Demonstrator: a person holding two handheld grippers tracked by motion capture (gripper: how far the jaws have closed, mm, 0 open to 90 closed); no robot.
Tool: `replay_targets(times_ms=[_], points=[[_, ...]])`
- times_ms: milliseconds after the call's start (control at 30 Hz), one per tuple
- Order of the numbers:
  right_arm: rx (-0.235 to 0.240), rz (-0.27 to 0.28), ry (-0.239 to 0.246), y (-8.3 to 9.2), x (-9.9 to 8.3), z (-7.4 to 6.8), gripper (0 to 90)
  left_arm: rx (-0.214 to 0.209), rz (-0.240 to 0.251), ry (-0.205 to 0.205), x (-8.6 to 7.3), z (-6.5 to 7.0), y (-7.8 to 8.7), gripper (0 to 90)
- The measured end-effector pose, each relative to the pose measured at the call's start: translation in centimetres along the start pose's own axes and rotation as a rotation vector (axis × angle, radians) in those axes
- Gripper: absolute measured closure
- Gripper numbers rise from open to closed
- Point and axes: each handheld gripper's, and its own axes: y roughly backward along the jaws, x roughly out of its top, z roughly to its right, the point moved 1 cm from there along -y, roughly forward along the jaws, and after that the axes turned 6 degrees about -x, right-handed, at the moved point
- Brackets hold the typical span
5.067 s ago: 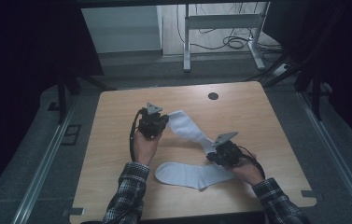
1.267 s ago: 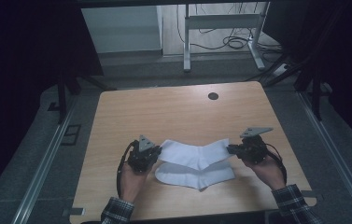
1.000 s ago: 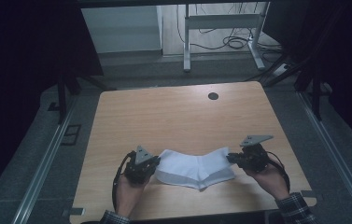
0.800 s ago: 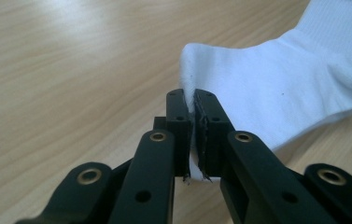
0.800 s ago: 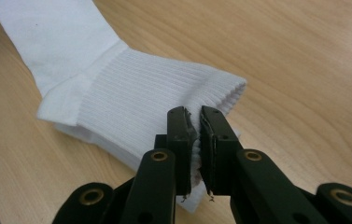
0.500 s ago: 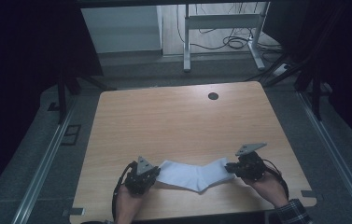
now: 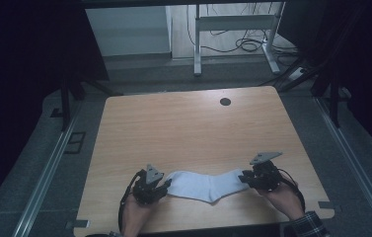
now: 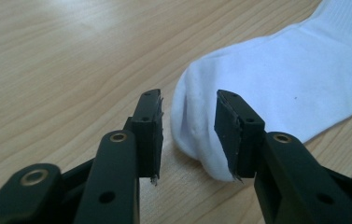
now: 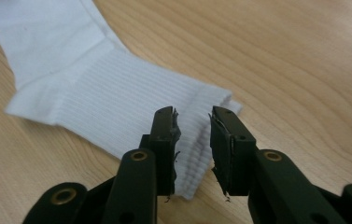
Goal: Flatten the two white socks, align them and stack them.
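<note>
A white sock (image 7: 203, 185) lies flat along the near edge of the wooden table (image 7: 188, 133); it looks like two socks stacked, as two layers show at the cuff in the right gripper view. My left gripper (image 7: 167, 183) is at its toe end. In the left gripper view that gripper (image 8: 187, 133) is open, and the rounded toe (image 8: 197, 121) rests on the wood between the parted jaws. My right gripper (image 7: 242, 177) is at the other end. In its own view the gripper (image 9: 194, 144) stands open around the ribbed cuff (image 9: 131, 107).
A small round dark hole (image 7: 225, 101) sits at the far middle of the table. Beyond the table stand a white desk frame (image 7: 233, 22) and floor cables (image 7: 245, 45). The table's front edge (image 7: 203, 226) runs just behind both hands.
Both grippers carried a sock from mid-table toward the near edge and lowered it onto the second sock. Since half a second ago they have barely moved.
</note>
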Motion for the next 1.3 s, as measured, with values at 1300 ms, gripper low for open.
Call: replay_targets(times_ms=[1300], points=[[-0.011,-0.05,-0.06,-1.6,-1.1,0.5,65.3,-0.019,-0.034,0.035,0.7,-1.4,-2.8,65.1]])
